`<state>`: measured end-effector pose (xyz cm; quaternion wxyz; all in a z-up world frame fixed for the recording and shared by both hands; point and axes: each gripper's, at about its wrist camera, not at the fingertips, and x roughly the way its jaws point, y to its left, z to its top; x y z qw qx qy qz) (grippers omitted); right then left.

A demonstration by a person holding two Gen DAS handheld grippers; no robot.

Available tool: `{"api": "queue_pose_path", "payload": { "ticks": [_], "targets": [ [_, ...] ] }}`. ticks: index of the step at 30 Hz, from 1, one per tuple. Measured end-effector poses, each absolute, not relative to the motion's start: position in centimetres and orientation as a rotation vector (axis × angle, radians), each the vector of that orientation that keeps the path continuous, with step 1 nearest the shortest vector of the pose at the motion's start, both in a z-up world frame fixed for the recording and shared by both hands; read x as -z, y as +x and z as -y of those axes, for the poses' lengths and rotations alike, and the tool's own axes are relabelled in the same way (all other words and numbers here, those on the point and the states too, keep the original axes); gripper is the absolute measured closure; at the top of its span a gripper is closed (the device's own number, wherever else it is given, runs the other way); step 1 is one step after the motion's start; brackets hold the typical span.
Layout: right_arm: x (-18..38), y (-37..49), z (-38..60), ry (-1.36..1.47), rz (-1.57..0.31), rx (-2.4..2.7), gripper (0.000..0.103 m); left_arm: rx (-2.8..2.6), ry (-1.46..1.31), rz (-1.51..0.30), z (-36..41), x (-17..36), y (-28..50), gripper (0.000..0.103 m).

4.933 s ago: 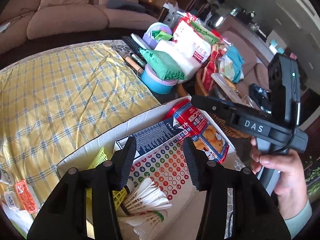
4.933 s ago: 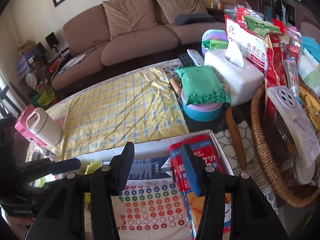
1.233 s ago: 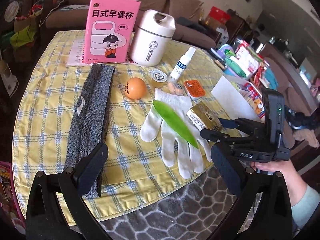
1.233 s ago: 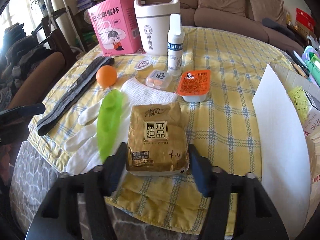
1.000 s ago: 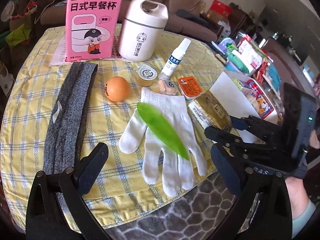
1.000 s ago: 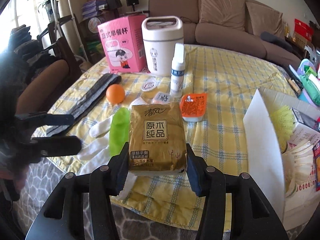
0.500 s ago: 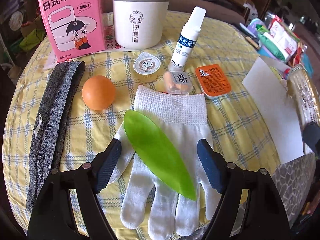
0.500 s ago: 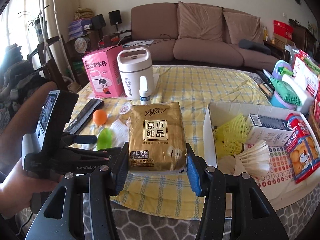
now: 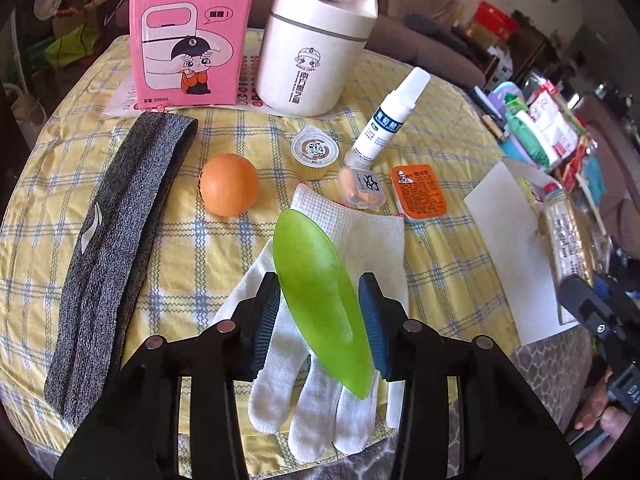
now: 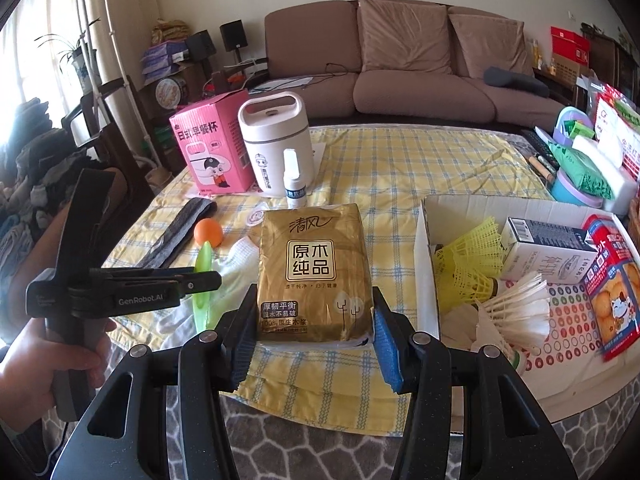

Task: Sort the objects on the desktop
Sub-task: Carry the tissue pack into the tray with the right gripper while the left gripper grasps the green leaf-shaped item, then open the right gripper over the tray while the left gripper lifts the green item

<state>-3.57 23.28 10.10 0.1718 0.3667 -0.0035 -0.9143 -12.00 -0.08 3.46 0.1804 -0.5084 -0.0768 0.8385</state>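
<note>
My left gripper (image 9: 320, 312) is shut on a green leaf-shaped piece (image 9: 316, 300) that lies over a white glove (image 9: 344, 272) on the yellow checked cloth (image 9: 48, 184). The same piece (image 10: 202, 284) shows edge-on in the right wrist view, in the left gripper (image 10: 208, 278). My right gripper (image 10: 312, 344) is shut on a gold tissue pack (image 10: 314, 272) and holds it above the cloth's front edge, left of the white cardboard box (image 10: 424, 264).
On the cloth stand a pink carton (image 9: 192, 32), a white lidded cup (image 9: 316, 44), a spray bottle (image 9: 392, 120), an orange ball (image 9: 229, 190), a grey headband (image 9: 116, 236) and small sauce packs (image 9: 418, 192). The box holds shuttlecocks (image 10: 512, 312) and cartons. Clutter lines the right edge.
My left gripper has moved in over the glove and closed on the green piece. My right gripper has lifted the tissue pack and drawn back toward the box side.
</note>
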Motion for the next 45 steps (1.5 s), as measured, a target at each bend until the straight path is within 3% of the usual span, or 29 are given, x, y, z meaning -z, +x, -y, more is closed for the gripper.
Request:
{"api": "queue_pose_path", "payload": {
  "ticks": [13, 22, 23, 25, 27, 31, 34, 37, 39, 43, 45],
  "targets": [
    [-11.6, -2.9, -23.7, 0.987, 0.013, 2.608, 0.051, -2.318, -1.329, 0.282, 1.0, -8.6, -11.0, 0.071],
    [-15.0, -2.2, -34.8, 1.052, 0.093, 2.83, 0.051, -2.306, -1.239, 0.2, -3.1, -13.0, -10.2, 0.07],
    [-14.5, -2.7, -36.4, 1.099, 0.118, 2.836, 0.051, -2.315, -1.255, 0.186, -3.2, -12.8, -10.3, 0.067],
    [-13.4, -3.6, -39.0, 1.173, 0.118, 2.84, 0.051, -2.319, -1.298, 0.173, -2.9, -12.0, -10.3, 0.046],
    [-12.0, -4.9, -40.8, 1.283, 0.086, 2.802, 0.051, -2.347, -1.343, 0.145, -2.3, -10.6, -10.5, 0.037],
    [-9.7, -7.0, -42.1, 1.362, 0.002, 2.775, 0.049, -2.368, -1.45, 0.153, -0.4, -7.3, -11.7, 0.036],
    [-8.3, -8.0, -43.2, 1.451, -0.053, 2.816, 0.035, -2.357, -1.513, 0.172, 0.5, -5.1, -12.3, 0.036],
    [-8.6, -7.0, -44.0, 1.458, -0.052, 2.84, 0.034, -2.35, -1.526, 0.161, 0.7, -4.3, -12.4, 0.036],
    [-10.1, -5.9, -44.7, 1.414, 0.009, 2.882, 0.034, -2.355, -1.525, 0.159, 0.9, -4.2, -12.5, 0.036],
    [-14.9, -2.6, -45.3, 1.182, 0.373, 2.939, 0.034, -2.354, -1.534, 0.208, 1.4, -4.1, -13.1, 0.036],
    [-16.8, -1.3, -43.6, 1.046, 0.438, 2.897, 0.034, -2.349, -1.535, 0.223, 1.4, -4.0, -13.2, 0.034]
  ]
}}
